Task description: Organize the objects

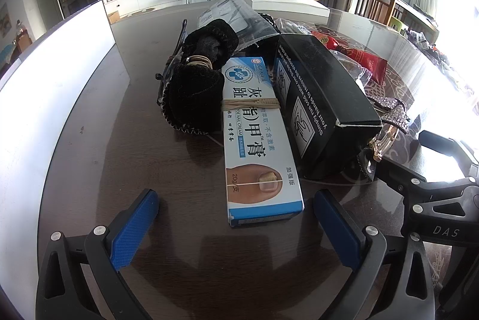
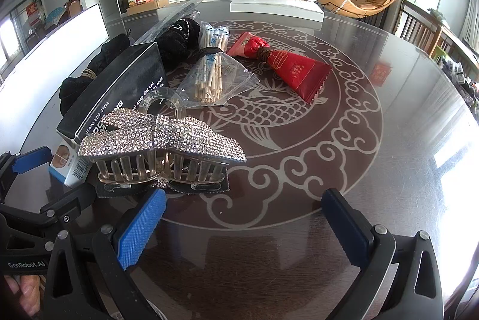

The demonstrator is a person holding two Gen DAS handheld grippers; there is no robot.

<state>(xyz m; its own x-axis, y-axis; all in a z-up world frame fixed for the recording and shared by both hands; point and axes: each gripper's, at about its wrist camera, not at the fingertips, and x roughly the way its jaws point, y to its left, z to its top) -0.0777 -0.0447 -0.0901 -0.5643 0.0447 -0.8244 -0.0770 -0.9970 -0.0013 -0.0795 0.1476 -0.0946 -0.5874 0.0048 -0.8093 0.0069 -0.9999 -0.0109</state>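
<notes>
Grippers both spread wide, empty: left gripper (image 1: 236, 227) just short of the cream box (image 1: 257, 137), which lies against the black box (image 1: 320, 107); right gripper (image 2: 244, 225) near the hair clip (image 2: 163, 146). Approach step, I'd guess; next, close on one.

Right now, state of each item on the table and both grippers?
left gripper: open, empty, fingers either side of the near end of the cream box
right gripper: open, empty
cream box: closed, flat, rubber-banded
black box: closed, lying against the cream box
hair clip: shut, resting teeth-down
red packets: bundled with a band
chopstick bag: flat, banded
black cloth: bunched, banded
</notes>
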